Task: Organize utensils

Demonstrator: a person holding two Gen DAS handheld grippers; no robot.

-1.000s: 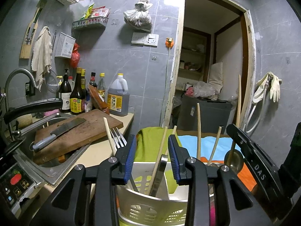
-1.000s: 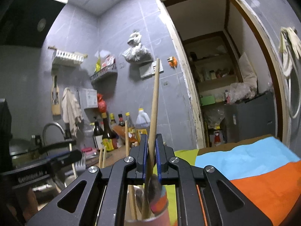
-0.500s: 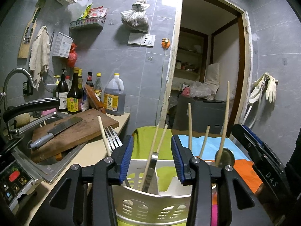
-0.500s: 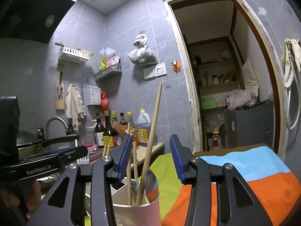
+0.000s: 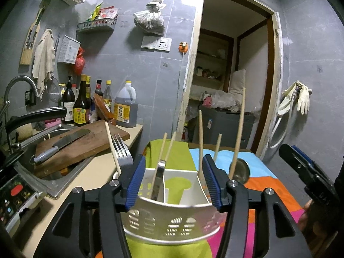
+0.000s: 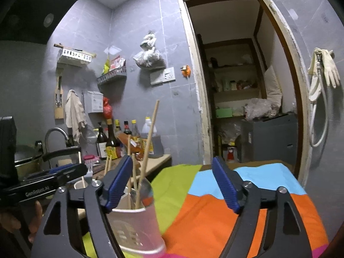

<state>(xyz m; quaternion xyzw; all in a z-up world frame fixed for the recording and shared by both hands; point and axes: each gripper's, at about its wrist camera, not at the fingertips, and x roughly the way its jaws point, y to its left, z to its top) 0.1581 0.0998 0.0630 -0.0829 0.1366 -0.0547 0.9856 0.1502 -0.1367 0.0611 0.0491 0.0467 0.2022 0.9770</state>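
A white slotted utensil holder [image 5: 172,221] stands on a colourful cloth and holds several wooden chopsticks [image 5: 237,133], a fork [image 5: 122,150] and a metal spoon [image 5: 240,169]. My left gripper [image 5: 173,167] straddles the holder's near rim, its jaws opening and its blue pads beside the walls, not pressing on them. In the right wrist view the holder [image 6: 133,225] sits at lower left with a long chopstick [image 6: 150,142] leaning in it. My right gripper [image 6: 172,172] is opening wide to the right of it, with nothing between its pads.
A cutting board [image 5: 90,144] with a cleaver [image 5: 62,144] lies across the sink [image 5: 49,182] at left, bottles [image 5: 81,105] behind it. The striped cloth [image 6: 236,204] covers the table at right. A doorway opens beyond.
My right gripper has let go of the long chopstick, which now leans in the holder, and its jaws have spread wide. The left jaws have widened around the holder.
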